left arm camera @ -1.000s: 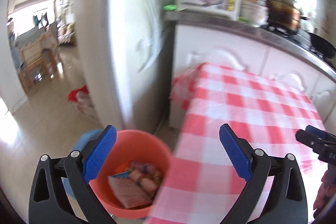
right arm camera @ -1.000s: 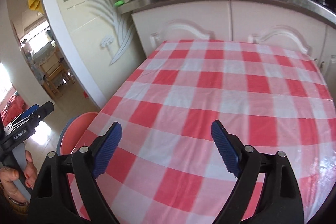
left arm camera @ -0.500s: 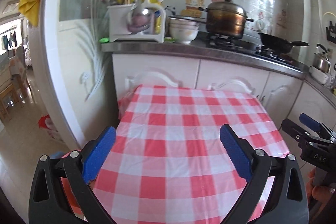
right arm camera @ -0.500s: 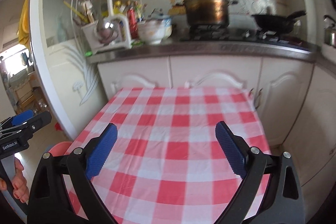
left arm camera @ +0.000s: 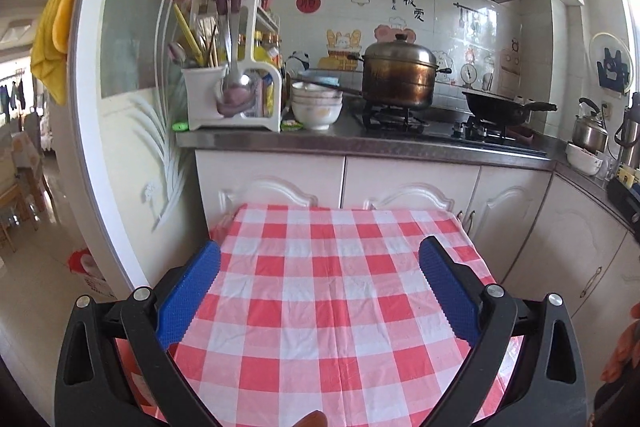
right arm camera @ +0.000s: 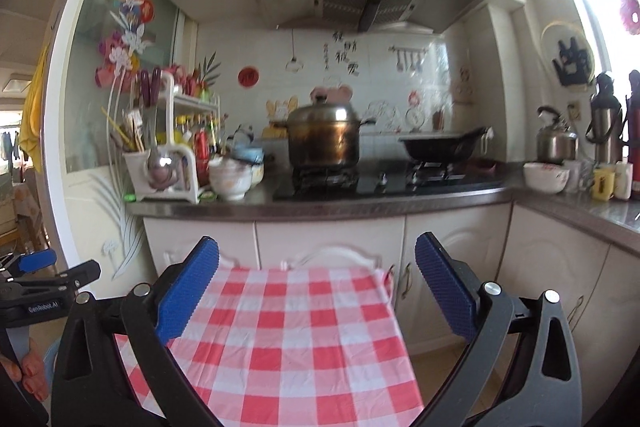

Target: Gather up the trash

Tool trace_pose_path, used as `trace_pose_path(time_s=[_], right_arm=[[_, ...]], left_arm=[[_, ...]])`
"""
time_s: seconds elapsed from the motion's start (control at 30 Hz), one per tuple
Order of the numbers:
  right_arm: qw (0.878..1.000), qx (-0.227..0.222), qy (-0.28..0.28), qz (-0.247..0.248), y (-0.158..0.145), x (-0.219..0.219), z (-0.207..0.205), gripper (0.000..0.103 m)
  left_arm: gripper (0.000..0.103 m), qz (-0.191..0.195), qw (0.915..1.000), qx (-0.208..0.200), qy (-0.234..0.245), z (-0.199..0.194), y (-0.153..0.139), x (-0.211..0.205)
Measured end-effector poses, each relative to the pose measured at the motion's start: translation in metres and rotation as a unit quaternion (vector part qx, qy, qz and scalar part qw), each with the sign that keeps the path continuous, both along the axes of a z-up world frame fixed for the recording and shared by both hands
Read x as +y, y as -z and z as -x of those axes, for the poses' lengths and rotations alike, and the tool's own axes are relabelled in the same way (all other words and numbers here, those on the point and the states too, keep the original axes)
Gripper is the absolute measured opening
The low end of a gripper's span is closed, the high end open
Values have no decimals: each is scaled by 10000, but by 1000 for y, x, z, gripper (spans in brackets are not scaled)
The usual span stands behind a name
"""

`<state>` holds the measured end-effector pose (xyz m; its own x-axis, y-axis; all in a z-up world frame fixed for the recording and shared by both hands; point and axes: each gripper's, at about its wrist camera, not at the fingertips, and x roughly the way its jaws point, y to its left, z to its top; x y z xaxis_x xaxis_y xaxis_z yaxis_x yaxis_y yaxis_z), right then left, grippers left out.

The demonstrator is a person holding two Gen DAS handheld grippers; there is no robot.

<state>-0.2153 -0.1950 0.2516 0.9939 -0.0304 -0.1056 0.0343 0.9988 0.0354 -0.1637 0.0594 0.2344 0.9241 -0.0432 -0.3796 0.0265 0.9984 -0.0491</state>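
Bowls [left arm camera: 317, 103] stacked on counter [left arm camera: 360, 143]; pot [left arm camera: 400, 75] lidded.

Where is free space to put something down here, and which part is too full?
The checked tablecloth lies bare from the near edge to the cabinets. The counter is crowded: utensil rack, bowls, pot, wok.
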Motion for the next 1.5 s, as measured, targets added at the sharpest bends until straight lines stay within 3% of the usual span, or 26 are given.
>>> trace_pose_path(time_s=[0.3,0.67,1.0,1.5], right_arm=[[9977,-551,350,183,-28,-4,39,99],[9936,-979,552,138,-43,-11,67,99],[9913,-1075,745,117,-42,-14,73,99],[9816,-1207,1476,-77,-19,-49,79,99]], left_arm=[[98,185,9990,-379,117,19,-25,-6],[98,-32,9975,-696,127,38,-44,-16],[98,-253,9948,-941,280,53,-58,-39],[98,-286,9948,-805,558,42,-44,-68]])
